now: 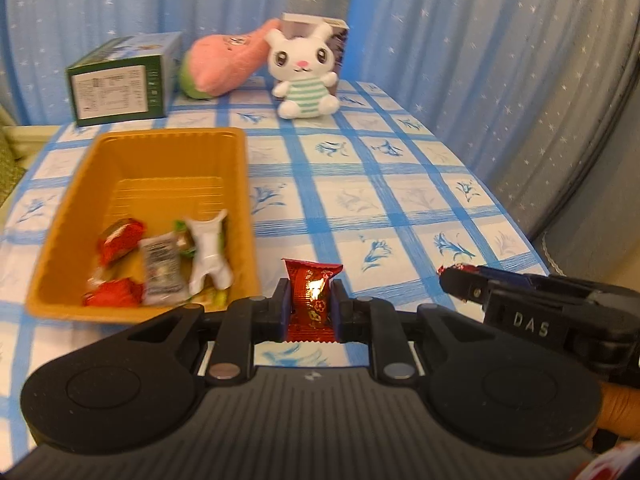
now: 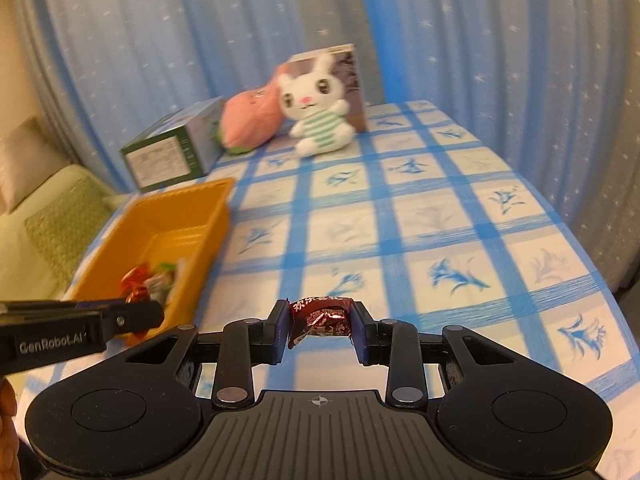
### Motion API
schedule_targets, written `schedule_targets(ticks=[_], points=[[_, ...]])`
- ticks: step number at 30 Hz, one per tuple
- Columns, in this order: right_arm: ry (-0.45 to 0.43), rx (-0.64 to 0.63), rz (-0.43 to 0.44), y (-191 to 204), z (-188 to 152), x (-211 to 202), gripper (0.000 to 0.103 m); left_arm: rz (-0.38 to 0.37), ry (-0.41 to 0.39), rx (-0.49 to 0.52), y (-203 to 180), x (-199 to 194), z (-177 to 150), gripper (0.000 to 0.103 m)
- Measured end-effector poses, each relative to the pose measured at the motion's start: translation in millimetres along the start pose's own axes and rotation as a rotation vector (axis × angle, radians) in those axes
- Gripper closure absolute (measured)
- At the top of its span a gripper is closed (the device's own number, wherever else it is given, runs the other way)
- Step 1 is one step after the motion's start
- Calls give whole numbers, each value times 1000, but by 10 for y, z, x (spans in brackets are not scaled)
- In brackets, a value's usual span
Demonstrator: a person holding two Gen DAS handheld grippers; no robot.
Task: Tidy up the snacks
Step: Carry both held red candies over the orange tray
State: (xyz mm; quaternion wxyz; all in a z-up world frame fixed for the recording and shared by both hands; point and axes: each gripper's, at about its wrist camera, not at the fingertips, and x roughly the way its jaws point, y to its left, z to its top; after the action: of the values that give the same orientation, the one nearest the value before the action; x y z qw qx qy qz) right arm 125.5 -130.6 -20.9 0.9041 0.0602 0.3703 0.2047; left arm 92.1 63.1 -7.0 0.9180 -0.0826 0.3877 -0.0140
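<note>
Both tongs are loaded: your left gripper (image 1: 311,306) is clenched on a red candy (image 1: 312,300), low at frame centre, just right of the orange tray (image 1: 168,136). Its long axis stands upright between the pads, crimped end up. Carry it over the tray's near corner, beside the wrapped sweets (image 1: 160,256), before you let go. Further right, your right gripper (image 2: 322,330) grasps a dark red candy (image 2: 322,316), long axis crosswise, well apart from the tray (image 2: 188,192); bring it leftward.

The checked tablecloth (image 1: 400,184) carries an orange tray (image 1: 72,240), green box (image 1: 120,88) and plush rabbit (image 1: 306,72).
</note>
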Motion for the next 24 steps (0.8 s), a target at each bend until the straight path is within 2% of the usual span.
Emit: schedule_targets(ticks=[9, 24], points=[[-9, -92, 51, 492, -67, -170, 70, 44, -25, -36, 290, -381, -152, 85], [11, -205, 111, 1041, -21, 23, 70, 98, -61, -113, 834, -581, -130, 85]])
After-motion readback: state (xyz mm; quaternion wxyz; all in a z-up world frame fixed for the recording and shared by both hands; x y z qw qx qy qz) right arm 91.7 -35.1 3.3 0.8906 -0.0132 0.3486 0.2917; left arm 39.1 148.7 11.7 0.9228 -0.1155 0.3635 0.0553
